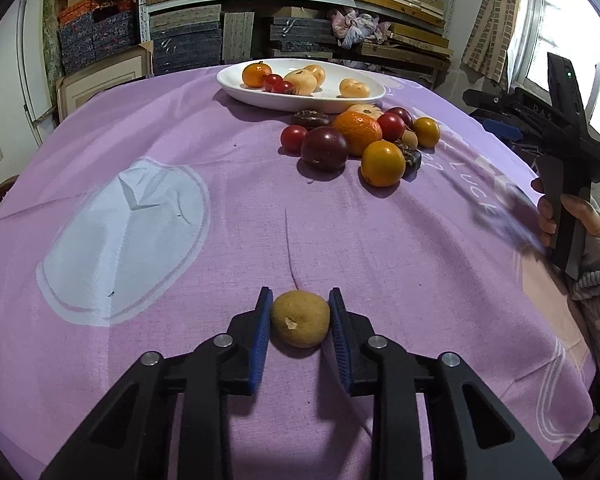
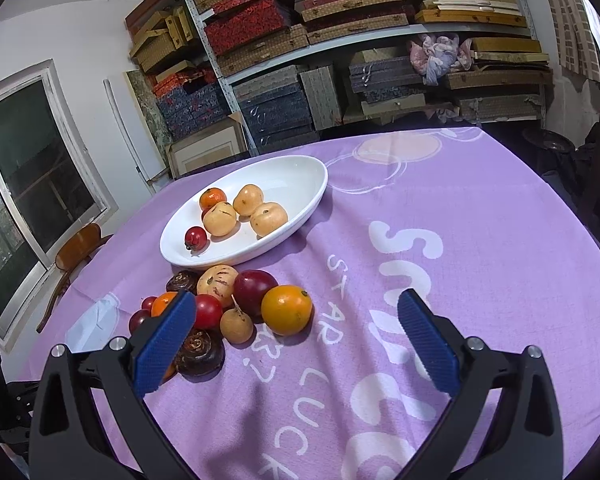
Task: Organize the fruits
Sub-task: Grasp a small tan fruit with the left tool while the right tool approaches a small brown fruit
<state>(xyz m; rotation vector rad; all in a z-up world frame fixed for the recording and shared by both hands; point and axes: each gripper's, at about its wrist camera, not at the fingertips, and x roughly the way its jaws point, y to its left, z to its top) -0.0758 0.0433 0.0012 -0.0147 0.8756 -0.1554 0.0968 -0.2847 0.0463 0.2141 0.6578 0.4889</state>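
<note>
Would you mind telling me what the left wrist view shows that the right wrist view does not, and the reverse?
Only the left wrist view shows the left gripper closed on a tan round fruit, and the person's right hand holding the other tool. Only the right wrist view shows the right gripper with its jaws wide apart and nothing between them, plus a window and a wooden chair. Both show the white dish of fruit, the loose fruit pile and the purple tablecloth.

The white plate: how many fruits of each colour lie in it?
Orange fruit: 1
Red fruits: 2
Pale yellow fruits: 3
Total in the plate: 6
</note>
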